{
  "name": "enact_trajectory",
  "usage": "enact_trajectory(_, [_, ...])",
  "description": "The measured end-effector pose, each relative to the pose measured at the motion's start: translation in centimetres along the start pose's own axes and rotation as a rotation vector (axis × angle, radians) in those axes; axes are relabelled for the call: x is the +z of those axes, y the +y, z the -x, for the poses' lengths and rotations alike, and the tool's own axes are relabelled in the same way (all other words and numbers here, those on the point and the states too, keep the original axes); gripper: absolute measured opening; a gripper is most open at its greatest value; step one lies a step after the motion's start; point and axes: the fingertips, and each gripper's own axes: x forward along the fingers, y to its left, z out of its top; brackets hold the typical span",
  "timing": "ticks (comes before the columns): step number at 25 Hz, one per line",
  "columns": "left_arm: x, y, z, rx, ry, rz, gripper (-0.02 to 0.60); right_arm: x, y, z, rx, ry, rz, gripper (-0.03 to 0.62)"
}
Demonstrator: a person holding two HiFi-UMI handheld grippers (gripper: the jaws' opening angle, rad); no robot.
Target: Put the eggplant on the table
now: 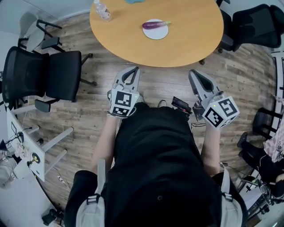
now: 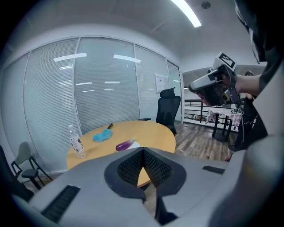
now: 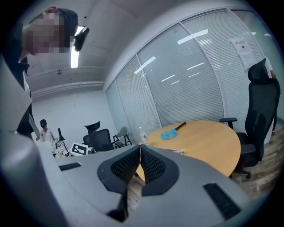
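Note:
A purple eggplant (image 1: 155, 25) lies across a small white plate (image 1: 156, 33) on the round wooden table (image 1: 191, 40). In the left gripper view the eggplant (image 2: 124, 144) shows just above the jaws, far off. My left gripper (image 1: 133, 71) and my right gripper (image 1: 192, 73) hang over the wood floor, short of the table's near edge. Both are shut with nothing between the jaws. The right gripper view shows only the eggplant's green tip (image 3: 181, 151) over its jaws.
A clear water bottle (image 1: 102, 9) and a blue cloth (image 2: 103, 135) lie on the table's far side. Black office chairs stand at the left (image 1: 44, 75) and at the upper right (image 1: 253, 24). A white desk (image 1: 22, 146) with cables is at the lower left.

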Motion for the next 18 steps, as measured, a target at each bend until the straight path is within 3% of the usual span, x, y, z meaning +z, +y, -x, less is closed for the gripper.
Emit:
enact_trajectory(11, [-1.2, -8.8, 2.2, 0.041, 0.078, 0.081, 0.012, -4.2, -2.6, 6.3, 0.077, 0.063, -0.041, 0.017])
enact_trajectory(18, [-1.3, -12.3, 4.0, 0.046, 0.064, 0.145, 0.012, -6.4, -3.1, 9.6, 0.106, 0.069, -0.064, 0.017])
